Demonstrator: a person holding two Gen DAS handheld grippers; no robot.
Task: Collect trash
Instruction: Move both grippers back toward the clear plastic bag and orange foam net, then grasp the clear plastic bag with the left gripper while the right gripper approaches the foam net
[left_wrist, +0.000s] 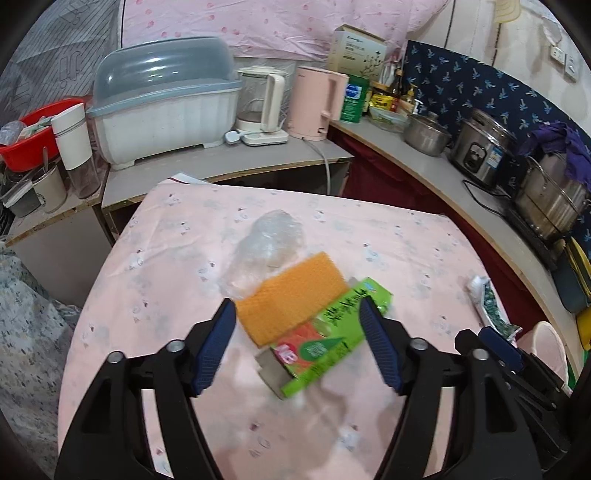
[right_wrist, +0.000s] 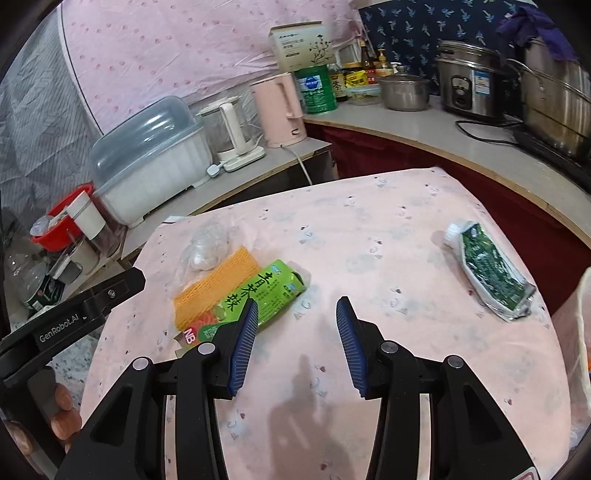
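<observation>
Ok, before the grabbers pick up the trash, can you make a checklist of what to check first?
1. Left hand-held gripper open: ok, nothing pinched.
2. Left one lined up: ok, the green box and orange sponge show between its fingers.
3. Right hand-held gripper open and empty: ok.
4. Right one lined up on trash: not ok, only bare tablecloth ahead; the green-and-white wrapper lies off to its right.
5. Clear plastic bag free to grab: cannot tell, the sponge may rest on it.
6. Trash bin in sight: cannot tell.

Home kitchen: rice cooker (left_wrist: 480, 151), kettle (left_wrist: 317, 105), pots & sauce bottles (left_wrist: 400, 90) on counter (left_wrist: 424, 162).
</observation>
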